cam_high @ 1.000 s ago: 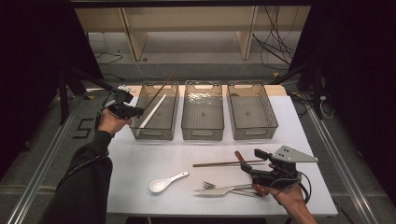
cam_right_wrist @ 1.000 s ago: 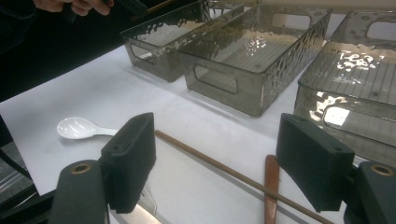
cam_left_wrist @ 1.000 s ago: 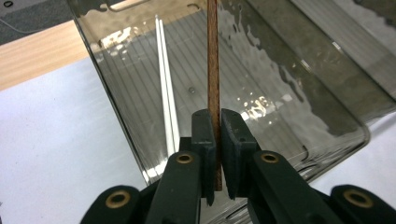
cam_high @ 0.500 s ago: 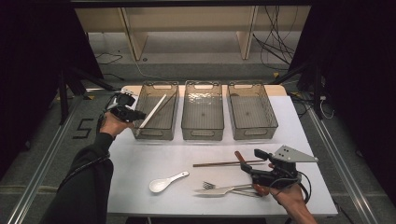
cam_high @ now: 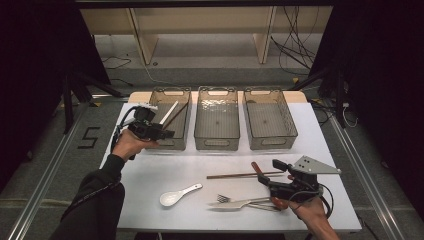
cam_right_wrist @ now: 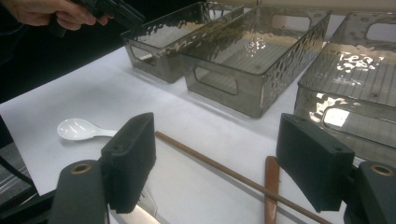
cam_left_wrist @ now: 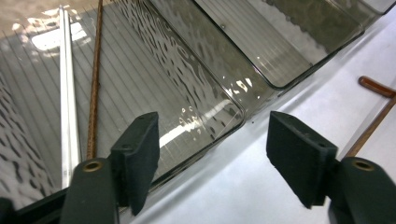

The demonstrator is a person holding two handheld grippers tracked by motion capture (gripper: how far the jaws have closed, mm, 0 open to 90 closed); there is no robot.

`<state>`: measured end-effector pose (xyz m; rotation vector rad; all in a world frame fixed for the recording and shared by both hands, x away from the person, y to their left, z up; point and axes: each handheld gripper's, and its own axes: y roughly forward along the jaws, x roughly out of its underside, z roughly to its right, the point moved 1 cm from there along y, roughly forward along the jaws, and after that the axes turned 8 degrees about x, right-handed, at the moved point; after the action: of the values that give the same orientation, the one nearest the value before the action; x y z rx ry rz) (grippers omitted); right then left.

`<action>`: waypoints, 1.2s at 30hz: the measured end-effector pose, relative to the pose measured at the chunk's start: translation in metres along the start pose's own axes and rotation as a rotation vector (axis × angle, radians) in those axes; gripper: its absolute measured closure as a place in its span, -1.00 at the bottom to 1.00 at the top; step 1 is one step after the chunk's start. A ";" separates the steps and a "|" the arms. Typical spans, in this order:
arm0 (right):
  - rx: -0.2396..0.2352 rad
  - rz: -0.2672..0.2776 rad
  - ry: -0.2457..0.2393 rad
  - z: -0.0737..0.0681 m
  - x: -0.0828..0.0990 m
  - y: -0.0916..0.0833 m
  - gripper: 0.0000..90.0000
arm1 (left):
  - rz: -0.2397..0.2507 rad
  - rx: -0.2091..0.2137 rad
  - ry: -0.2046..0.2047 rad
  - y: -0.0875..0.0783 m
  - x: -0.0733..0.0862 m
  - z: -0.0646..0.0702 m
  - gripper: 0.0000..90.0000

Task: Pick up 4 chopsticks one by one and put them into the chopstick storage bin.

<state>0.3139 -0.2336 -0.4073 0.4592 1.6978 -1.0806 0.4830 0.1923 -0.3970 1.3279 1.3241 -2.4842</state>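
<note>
In the left gripper view the white chopstick (cam_left_wrist: 67, 93) and brown chopstick (cam_left_wrist: 95, 79) run off the top edge; their lower ends vanish behind the left gripper's (cam_left_wrist: 212, 154) near jaw

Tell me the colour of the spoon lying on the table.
White; the spoon shows best in the high view, and also in the right gripper view.

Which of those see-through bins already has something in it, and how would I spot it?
On the white table three smoky clear plastic bins stand in a row along the far edge. Take the left bin, beside the person's left gripper. It alone holds things: a white chopstick and a brown chopstick, lying side by side.
</note>
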 end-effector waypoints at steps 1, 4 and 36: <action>0.000 0.000 -0.003 -0.001 0.000 0.000 -0.35 | 0.005 0.014 0.009 0.000 0.000 0.003 -0.28; 0.001 0.004 0.000 0.000 0.000 0.000 -0.35 | -0.007 0.031 0.054 0.004 -0.001 0.019 -0.34; -0.002 0.003 0.003 0.000 0.000 0.000 -0.35 | -0.088 0.182 0.250 0.059 0.001 0.095 -0.52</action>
<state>0.3136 -0.2342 -0.4073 0.4618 1.6999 -1.0763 0.4416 0.0895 -0.4110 1.7052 1.2466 -2.6215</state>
